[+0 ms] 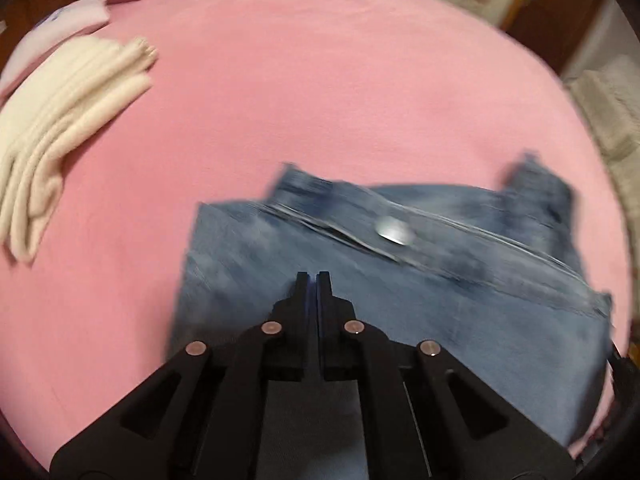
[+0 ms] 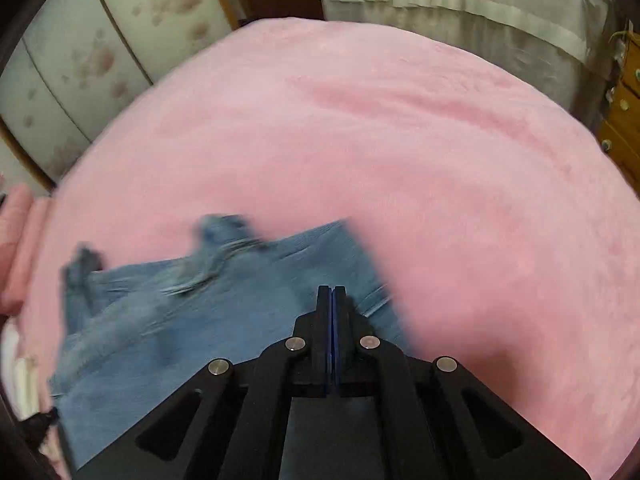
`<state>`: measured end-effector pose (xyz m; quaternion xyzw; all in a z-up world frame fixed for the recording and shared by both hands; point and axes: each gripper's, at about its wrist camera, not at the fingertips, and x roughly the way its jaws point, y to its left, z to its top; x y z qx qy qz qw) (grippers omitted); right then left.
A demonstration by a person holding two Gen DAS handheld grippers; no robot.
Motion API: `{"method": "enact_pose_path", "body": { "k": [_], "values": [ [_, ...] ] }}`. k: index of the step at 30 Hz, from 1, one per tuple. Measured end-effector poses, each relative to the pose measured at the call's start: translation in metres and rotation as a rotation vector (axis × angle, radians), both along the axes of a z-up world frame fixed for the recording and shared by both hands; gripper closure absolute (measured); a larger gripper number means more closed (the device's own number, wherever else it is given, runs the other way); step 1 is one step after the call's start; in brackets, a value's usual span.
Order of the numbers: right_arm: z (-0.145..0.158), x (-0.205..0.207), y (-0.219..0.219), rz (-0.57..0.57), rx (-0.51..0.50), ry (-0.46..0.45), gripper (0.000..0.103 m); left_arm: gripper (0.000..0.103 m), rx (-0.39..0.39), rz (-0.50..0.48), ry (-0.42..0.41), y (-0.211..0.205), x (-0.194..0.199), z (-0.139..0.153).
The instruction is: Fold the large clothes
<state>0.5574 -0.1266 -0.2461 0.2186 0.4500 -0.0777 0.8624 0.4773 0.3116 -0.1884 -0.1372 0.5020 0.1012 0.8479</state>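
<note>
1. Jeans (image 1: 400,300) lie on the pink bed (image 1: 320,100), in the near part of both wrist views; the waistband with its metal button (image 1: 394,231) faces away from us in the left view. The denim looks doubled over already, with a straight edge on the left side.

2. Left gripper (image 1: 313,276): we see its jaws pressed together with nothing between them, poised over the denim. Whether the tips touch the cloth, we cannot tell; the picture is blurred.

3. Right gripper (image 2: 331,290): jaws likewise closed on nothing, above the right edge of the jeans (image 2: 220,312).

4. Step in hand, as we judge it: between folds. Neither gripper holds fabric, so a fold seems laid down and the next one not yet begun.

5. Next move, in our view, calls for opening both grippers, pinching two corners of one edge, and carrying them across together so the layers stay square.

6. Folded cream cloth (image 1: 68,120) sits well apart on the bed, at the far left.

7. Containers: none in sight; a wooden drawer unit (image 2: 624,120) stands beside the bed, contents hidden.
</note>
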Motion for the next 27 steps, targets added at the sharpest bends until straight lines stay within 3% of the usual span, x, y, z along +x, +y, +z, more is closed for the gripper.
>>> {"method": "enact_pose_path", "body": {
  "k": [2, 5, 6, 8, 10, 13, 14, 17, 20, 23, 24, 25, 26, 27],
  "values": [
    [0.013, -0.028, 0.013, 0.089, 0.077, -0.041, 0.102, 0.102, -0.103, -0.074, -0.03, -0.024, -0.019, 0.012],
    [-0.013, -0.036, 0.066, 0.254, 0.406, 0.019, 0.102, 0.102, -0.331, -0.175, -0.004, -0.068, -0.039, 0.007],
    [-0.016, -0.043, 0.086, 0.294, 0.403, 0.033, 0.102, 0.102, -0.371, -0.197, 0.021, -0.086, -0.043, 0.0],
    [-0.021, -0.051, 0.13, 0.405, 0.323, 0.022, 0.102, 0.102, -0.392, -0.217, 0.059, -0.119, -0.048, -0.018],
    [-0.04, -0.051, 0.161, 0.485, 0.377, 0.102, 0.101, 0.102, -0.395, -0.201, 0.117, -0.144, -0.048, -0.042],
    [-0.054, -0.055, 0.162, 0.491, 0.403, 0.105, 0.101, 0.103, -0.373, -0.153, 0.134, -0.154, -0.043, -0.053],
    [-0.057, -0.047, 0.156, 0.5, 0.4, 0.122, 0.103, 0.103, -0.328, -0.139, 0.128, -0.149, -0.047, -0.049],
    [-0.047, -0.032, 0.113, 0.444, 0.302, 0.128, 0.103, 0.102, -0.167, -0.079, 0.073, -0.104, -0.053, -0.032],
    [-0.045, -0.033, 0.031, 0.244, 0.211, 0.127, 0.103, 0.102, -0.057, 0.033, 0.098, -0.043, -0.056, -0.035],
    [-0.049, -0.046, -0.042, 0.035, 0.16, 0.122, 0.103, 0.102, -0.141, 0.175, 0.1, 0.03, -0.07, -0.043],
    [-0.049, -0.052, -0.057, 0.009, 0.185, 0.123, 0.103, 0.102, -0.11, 0.205, 0.111, 0.041, -0.073, -0.043],
    [-0.048, -0.052, -0.071, -0.033, 0.149, 0.143, 0.103, 0.102, -0.056, 0.238, 0.122, 0.053, -0.076, -0.041],
    [-0.045, -0.057, -0.078, -0.088, 0.051, 0.183, 0.103, 0.102, -0.046, 0.264, 0.127, 0.059, -0.079, -0.039],
    [-0.043, -0.064, -0.083, -0.117, 0.026, 0.196, 0.103, 0.102, -0.031, 0.289, 0.137, 0.061, -0.081, -0.037]
  ]
}}
